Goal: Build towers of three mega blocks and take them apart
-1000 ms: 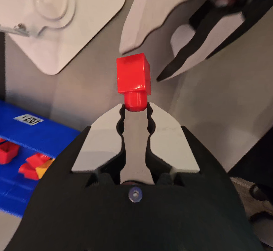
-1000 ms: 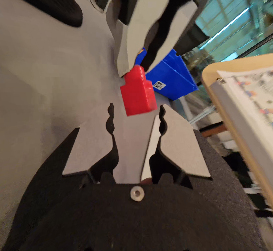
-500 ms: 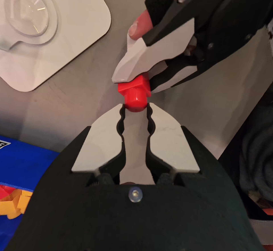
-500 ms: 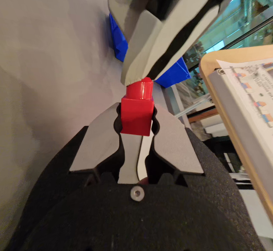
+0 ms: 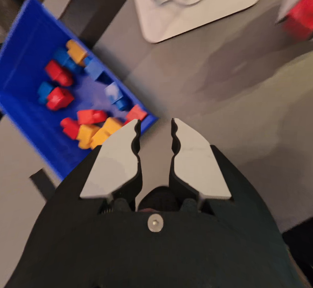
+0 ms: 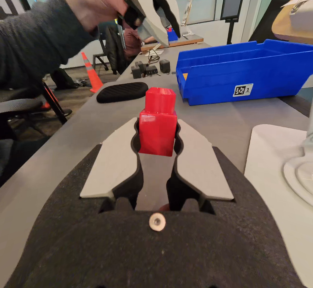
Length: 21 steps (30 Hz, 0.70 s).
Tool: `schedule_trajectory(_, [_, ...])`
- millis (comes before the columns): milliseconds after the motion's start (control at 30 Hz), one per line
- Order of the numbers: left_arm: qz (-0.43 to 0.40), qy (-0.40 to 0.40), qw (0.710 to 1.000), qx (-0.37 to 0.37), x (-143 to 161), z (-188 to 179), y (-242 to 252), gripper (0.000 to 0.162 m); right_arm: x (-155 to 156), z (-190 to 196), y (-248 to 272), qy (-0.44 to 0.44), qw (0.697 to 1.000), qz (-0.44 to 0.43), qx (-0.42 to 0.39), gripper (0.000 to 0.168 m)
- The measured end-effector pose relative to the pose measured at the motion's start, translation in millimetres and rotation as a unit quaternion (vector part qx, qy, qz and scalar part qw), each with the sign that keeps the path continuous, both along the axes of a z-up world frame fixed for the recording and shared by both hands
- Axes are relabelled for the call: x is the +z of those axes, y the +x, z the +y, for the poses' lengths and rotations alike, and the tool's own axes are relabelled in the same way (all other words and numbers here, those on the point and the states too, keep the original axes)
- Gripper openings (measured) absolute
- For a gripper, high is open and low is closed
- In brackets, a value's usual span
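Red block passed fully to your right gripper, whose fingers clamped its body stud-up above the table, while your left gripper let go, fingers apart and empty, and swung toward the blue bin, likely for the next block.

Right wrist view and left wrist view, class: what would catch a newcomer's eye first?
The glossy red mega block first, stud up, clamped between the right gripper fingers at centre. Next, the blue bin at the left wrist view's left, holding loose red, blue and yellow blocks. The left gripper hangs open and empty by its corner.
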<state>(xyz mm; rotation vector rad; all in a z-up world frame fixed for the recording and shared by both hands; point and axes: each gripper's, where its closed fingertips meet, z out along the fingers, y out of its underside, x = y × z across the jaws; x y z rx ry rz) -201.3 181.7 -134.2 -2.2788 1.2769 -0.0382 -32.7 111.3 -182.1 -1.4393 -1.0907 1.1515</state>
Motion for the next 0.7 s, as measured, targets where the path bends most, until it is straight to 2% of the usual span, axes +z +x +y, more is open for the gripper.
schedule_trajectory(100, [0.048,0.037,0.998,0.021,-2.0,20.3,-43.6,0.035,2.2,-2.0,1.3,-0.003,1.000,0.011,0.010,0.036])
schedule_trajectory(233, [0.078,0.034,0.996,0.037,-15.0,44.1,-73.2,0.035,3.2,-5.1,1.6,-0.001,1.000,0.015,0.022,0.036])
schedule_trajectory(367, [0.139,0.059,0.988,-0.024,-23.9,69.4,-75.6,0.035,4.7,-5.3,2.9,-0.006,0.999,0.024,0.027,0.036])
schedule_trajectory(467, [0.205,0.086,0.972,-0.071,-31.9,93.8,-78.9,0.033,6.0,-4.4,4.3,-0.014,0.999,0.031,0.029,0.036])
schedule_trajectory(533, [0.219,0.092,0.966,-0.105,-39.4,106.2,-74.8,0.033,6.6,-4.2,4.9,-0.017,0.999,0.035,0.031,0.036])
schedule_trajectory(600, [0.222,0.077,0.962,-0.138,-50.0,112.3,-69.6,0.034,6.9,-4.5,5.1,-0.018,0.999,0.036,0.033,0.036])
schedule_trajectory(700, [0.281,0.064,0.941,-0.175,-66.8,124.6,-79.3,0.040,6.7,-5.4,4.9,-0.018,0.999,0.036,0.036,0.036])
